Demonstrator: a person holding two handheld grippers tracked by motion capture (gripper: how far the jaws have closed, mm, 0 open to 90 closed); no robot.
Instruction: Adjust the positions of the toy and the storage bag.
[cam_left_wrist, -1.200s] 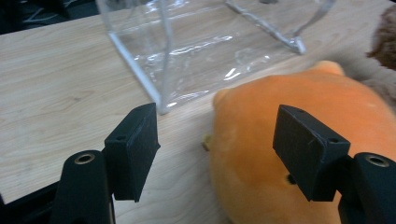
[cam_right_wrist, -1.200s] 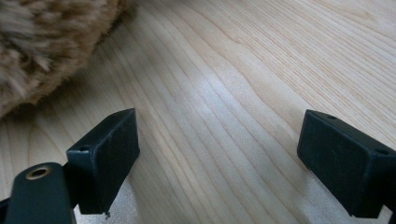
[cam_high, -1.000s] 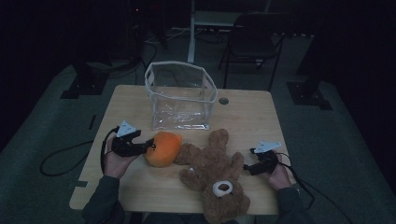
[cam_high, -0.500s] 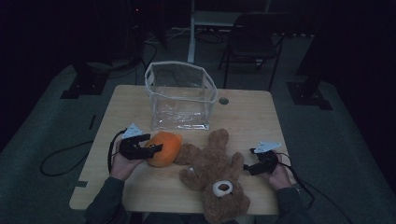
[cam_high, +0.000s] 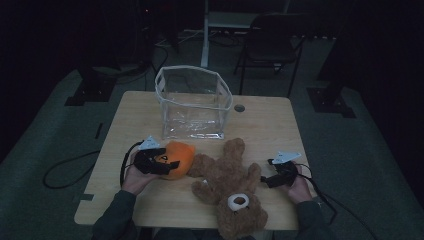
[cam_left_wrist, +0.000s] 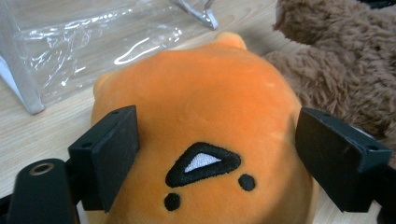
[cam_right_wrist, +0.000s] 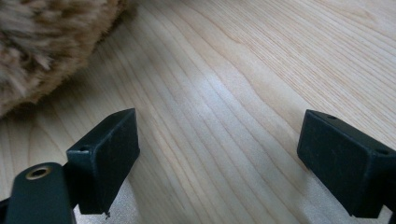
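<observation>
while the left gripper (cam_high: 167, 166) is sitting at the near left of the wooden table (cam_high: 270, 120), its jaws are standing apart and have just been opening, with the orange plush toy (cam_left_wrist: 205, 140) lying between them. in the left gripper view, the left pad is lying against the plush flank and the right pad is standing just clear of it, so no clamp is showing. the toy's stitched black markings are facing the camera between the jaws. ahead of this gripper and to its left, the clear plastic bag (cam_high: 193, 102) is standing upright and open-topped, just beyond the toy. to the gripper's right, the brown teddy bear (cam_high: 230, 185) is lying flat, one paw touching the orange toy. on the far side of the bear, the right gripper (cam_high: 267, 181) is resting low over the table with its jaws apart and bare wood between them. in the right gripper view, the bear's fur (cam_right_wrist: 42, 42) is lying ahead and to the left of the jaws, apart from them.
</observation>
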